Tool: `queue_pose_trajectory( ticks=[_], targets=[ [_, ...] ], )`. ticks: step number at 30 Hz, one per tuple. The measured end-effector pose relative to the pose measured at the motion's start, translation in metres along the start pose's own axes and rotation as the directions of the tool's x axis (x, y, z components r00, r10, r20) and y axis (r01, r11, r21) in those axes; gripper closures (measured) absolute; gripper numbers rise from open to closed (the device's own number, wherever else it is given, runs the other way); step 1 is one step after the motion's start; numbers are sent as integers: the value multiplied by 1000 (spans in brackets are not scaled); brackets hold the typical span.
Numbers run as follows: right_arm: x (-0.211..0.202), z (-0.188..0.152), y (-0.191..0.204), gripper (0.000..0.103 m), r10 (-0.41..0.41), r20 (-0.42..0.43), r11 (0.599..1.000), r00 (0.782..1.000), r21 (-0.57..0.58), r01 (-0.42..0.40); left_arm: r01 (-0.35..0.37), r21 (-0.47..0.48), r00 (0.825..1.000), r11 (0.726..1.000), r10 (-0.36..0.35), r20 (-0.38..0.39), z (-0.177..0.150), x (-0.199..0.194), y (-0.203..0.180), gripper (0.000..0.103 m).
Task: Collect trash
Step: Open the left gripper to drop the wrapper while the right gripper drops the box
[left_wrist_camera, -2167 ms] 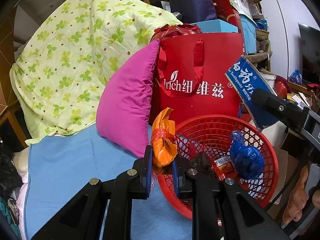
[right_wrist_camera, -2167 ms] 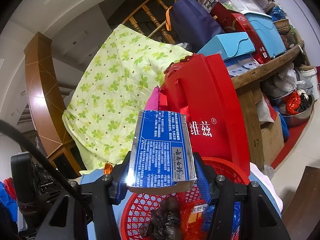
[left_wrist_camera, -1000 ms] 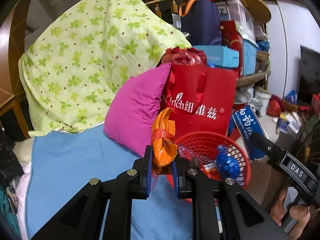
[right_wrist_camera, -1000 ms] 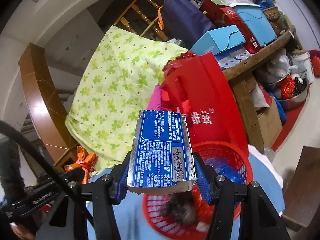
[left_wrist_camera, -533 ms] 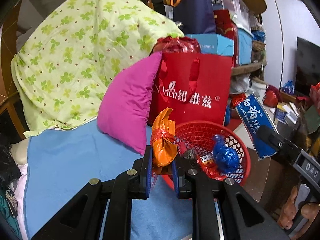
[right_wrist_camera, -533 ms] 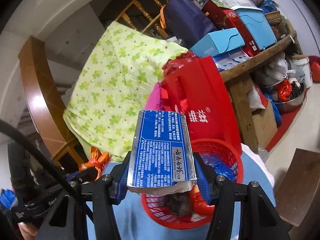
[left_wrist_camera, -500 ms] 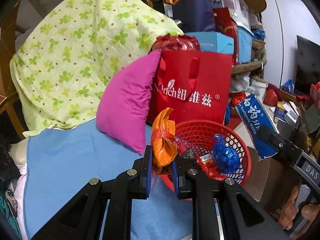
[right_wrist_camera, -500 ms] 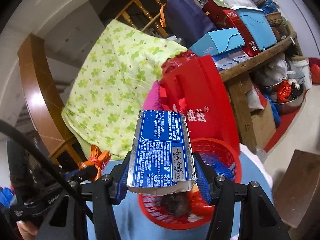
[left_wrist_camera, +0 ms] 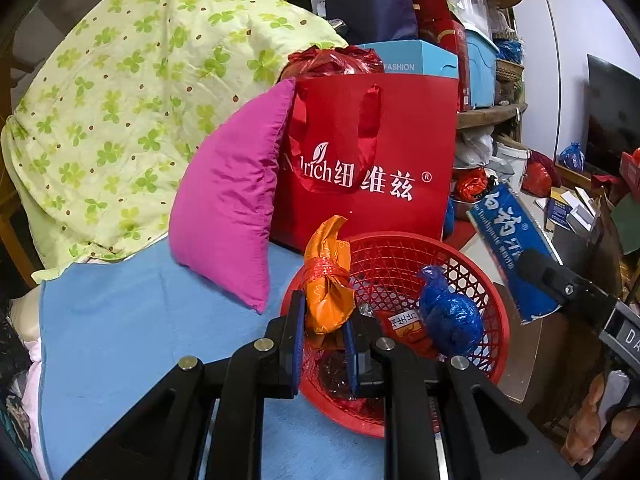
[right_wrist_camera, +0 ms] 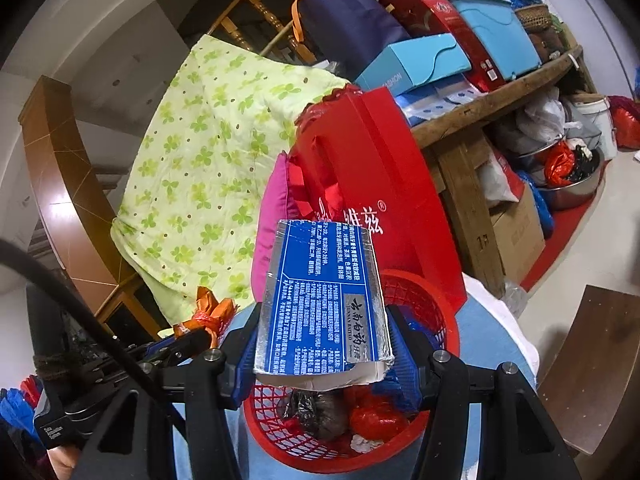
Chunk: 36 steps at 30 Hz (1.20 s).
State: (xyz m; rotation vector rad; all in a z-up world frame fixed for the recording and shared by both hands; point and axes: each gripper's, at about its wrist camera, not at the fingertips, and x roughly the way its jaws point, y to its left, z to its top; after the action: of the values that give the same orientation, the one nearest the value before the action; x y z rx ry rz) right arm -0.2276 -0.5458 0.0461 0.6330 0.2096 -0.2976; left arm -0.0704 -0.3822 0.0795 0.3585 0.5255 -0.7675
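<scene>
An orange wrapper [left_wrist_camera: 329, 280] is clamped in the narrow jaws of the left gripper [left_wrist_camera: 323, 334], at the near rim of the red basket [left_wrist_camera: 496, 320]. A blue toothpaste box [right_wrist_camera: 322, 304] is pinched in the right gripper [right_wrist_camera: 324, 354], above that basket, which is set on a blue cloth [left_wrist_camera: 120, 344].

The basket [left_wrist_camera: 496, 320] sits before the bag [left_wrist_camera: 372, 152], pillow [left_wrist_camera: 236, 200] to its left.
</scene>
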Motion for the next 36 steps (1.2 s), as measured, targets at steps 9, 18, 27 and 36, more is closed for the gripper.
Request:
queue_pose_trajectory(
  ticks=[9,18,27,36],
  targets=[
    [20,-3,-6,43,4,-31,1000,1000,20,-3,31,-21,999,999,-32,-32,-2,21,-2,84],
    [48,-8,-16,41,-11,-70,997,997,79,17,129,-54,990,990,-132,-50,-9,41,3,82],
    [69,-16,-28,31,4,-117,980,993,197,19,112,-20,994,994,-112,-4,-16,26,12,28],
    [33,-18,9,31,-2,-93,993,996,114,12,-13,-31,999,999,14,46,-18,-23,35,17]
  ],
)
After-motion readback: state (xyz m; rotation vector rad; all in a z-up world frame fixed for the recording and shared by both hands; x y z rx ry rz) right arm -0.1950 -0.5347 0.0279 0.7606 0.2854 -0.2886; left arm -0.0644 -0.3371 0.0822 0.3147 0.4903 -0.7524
